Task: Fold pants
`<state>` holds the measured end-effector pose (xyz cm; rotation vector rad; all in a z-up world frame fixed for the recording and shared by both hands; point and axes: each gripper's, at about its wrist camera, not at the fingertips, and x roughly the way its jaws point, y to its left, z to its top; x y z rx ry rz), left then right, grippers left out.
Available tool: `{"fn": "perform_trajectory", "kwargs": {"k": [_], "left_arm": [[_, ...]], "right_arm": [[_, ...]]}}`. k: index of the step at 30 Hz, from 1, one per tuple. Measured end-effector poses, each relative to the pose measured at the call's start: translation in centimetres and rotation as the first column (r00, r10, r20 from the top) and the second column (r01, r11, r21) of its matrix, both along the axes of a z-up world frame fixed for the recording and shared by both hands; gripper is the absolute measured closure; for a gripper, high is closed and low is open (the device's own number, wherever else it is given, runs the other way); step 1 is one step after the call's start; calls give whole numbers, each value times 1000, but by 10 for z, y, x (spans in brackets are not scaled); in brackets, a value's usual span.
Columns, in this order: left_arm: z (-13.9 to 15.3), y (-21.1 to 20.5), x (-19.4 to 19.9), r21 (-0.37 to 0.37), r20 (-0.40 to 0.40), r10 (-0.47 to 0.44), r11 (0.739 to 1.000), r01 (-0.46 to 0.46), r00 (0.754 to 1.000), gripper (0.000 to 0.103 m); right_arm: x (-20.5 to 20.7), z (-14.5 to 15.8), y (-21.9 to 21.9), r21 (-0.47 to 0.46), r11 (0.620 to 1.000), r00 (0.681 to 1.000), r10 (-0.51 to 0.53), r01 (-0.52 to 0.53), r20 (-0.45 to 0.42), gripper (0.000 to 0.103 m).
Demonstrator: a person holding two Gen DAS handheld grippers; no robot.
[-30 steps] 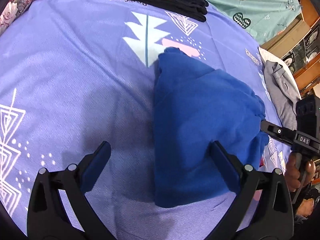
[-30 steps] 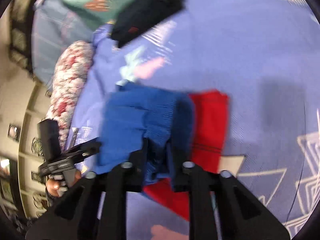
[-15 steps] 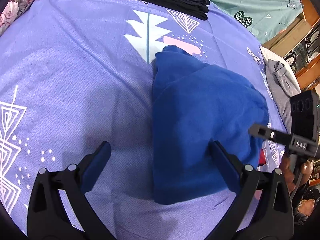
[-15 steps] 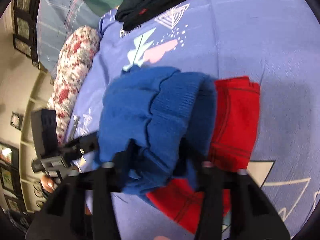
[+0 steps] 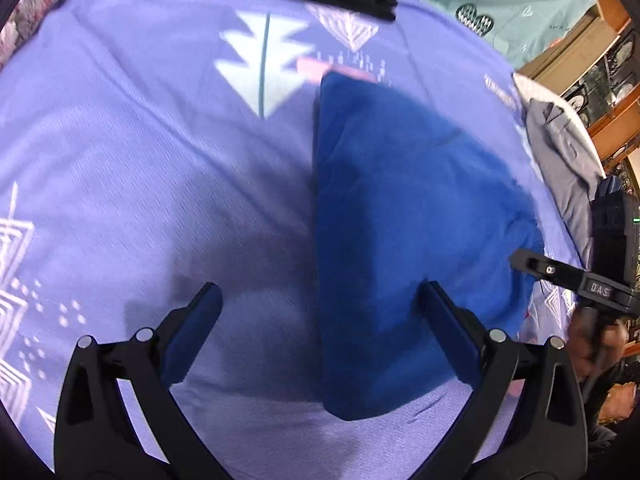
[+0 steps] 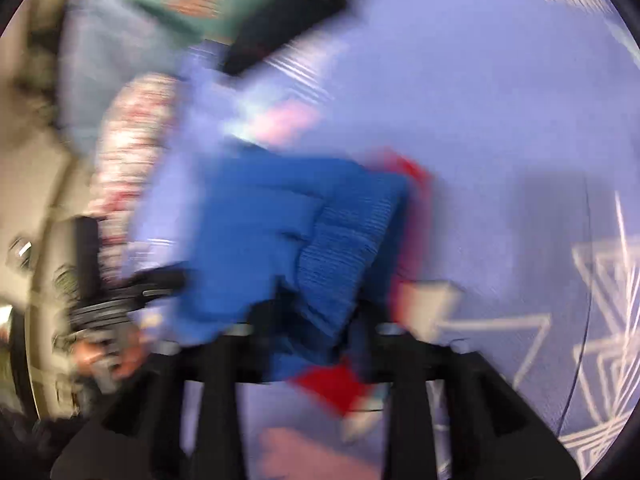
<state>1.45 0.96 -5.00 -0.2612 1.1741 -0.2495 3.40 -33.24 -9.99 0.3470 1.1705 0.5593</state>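
- The left claw (image 5: 316, 320) stands wide apart and empty, hovering over the near edge of the blue pants (image 5: 400, 220), one finger above the cloth, the other over the bare bedsheet (image 5: 120, 140).
- The right claw (image 6: 308, 320) is opening, with the ribbed blue waistband between its fingers; the blur hides whether the pads press on it.
- The pants lie folded into a compact bundle on the purple bedsheet, partly over a red garment (image 6: 416, 184).
- The fold looks nearly complete; this seems the release after laying the last flap.
- Next, I judge, the right claw must clear the cloth without dragging it, then smooth or square the bundle.
- Both claws point steeply downward at the bed.
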Motion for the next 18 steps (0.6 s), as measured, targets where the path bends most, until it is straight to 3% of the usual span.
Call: {"fn": "perform_trajectory", "kwargs": {"k": [2, 4, 9, 12, 18], "left_arm": [[3, -3, -1, 25, 12, -10, 1000, 9, 1000, 2], [9, -3, -1, 51, 16, -28, 998, 27, 999, 2], [27, 8, 4, 50, 55, -14, 999, 11, 998, 2], [34, 14, 17, 2, 64, 31, 999, -32, 997, 2], [41, 2, 54, -28, 96, 81, 997, -79, 992, 2]], "right_arm": [[-2, 7, 0, 11, 1000, 1000, 10, -10, 22, 59], [-4, 22, 2, -35, 999, 998, 19, -16, 65, 49], [-9, 60, -14, -86, 995, 974, -37, 58, 222, 49], [-7, 70, -15, -60, 993, 951, -77, 99, 300, 53], [10, 67, 23, -44, 999, 949, -15, 30, 315, 62]]}}
